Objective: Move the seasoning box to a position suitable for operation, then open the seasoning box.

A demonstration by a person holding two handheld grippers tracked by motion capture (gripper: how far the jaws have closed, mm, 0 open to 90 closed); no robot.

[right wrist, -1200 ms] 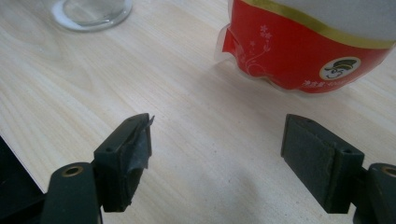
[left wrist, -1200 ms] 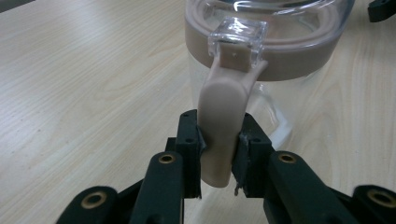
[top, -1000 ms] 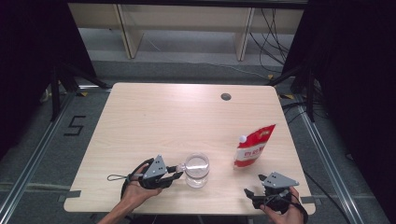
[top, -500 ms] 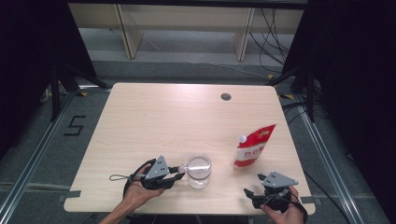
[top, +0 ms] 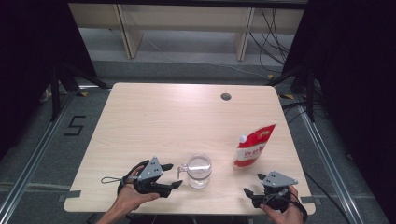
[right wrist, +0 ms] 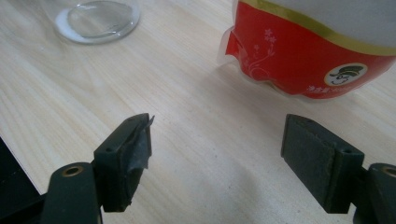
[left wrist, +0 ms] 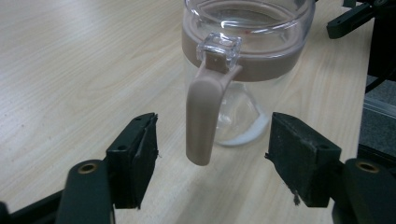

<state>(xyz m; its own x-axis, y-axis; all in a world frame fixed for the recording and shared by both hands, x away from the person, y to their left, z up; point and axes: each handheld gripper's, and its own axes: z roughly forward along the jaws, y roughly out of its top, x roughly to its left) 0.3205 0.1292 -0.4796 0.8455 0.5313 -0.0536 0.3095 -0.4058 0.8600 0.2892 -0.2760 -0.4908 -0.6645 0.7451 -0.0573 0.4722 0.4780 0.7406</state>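
Note:
A clear glass jug (top: 199,171) with a beige collar and beige handle (left wrist: 203,116) stands near the table's front edge. My left gripper (top: 173,176) lies just left of it. Its jaws have just been opening and now stand apart on either side of the handle, and neither pad (left wrist: 140,154) touches it. A red and white spouted pouch (top: 254,145) stands upright to the jug's right. My right gripper (top: 250,193) rests open at the front right, short of the pouch (right wrist: 317,51), with bare table between its jaws (right wrist: 217,154). The jug's base (right wrist: 95,21) shows at that view's top left.
The light wooden table (top: 187,116) has a round cable hole (top: 226,96) at its far right. Both hands sit close to the table's front edge. Black frame rails and a shelf unit stand beyond the table.
The left gripper's jaws have spread apart from the jug's handle. The jug, the pouch and the right gripper have stayed where they were.

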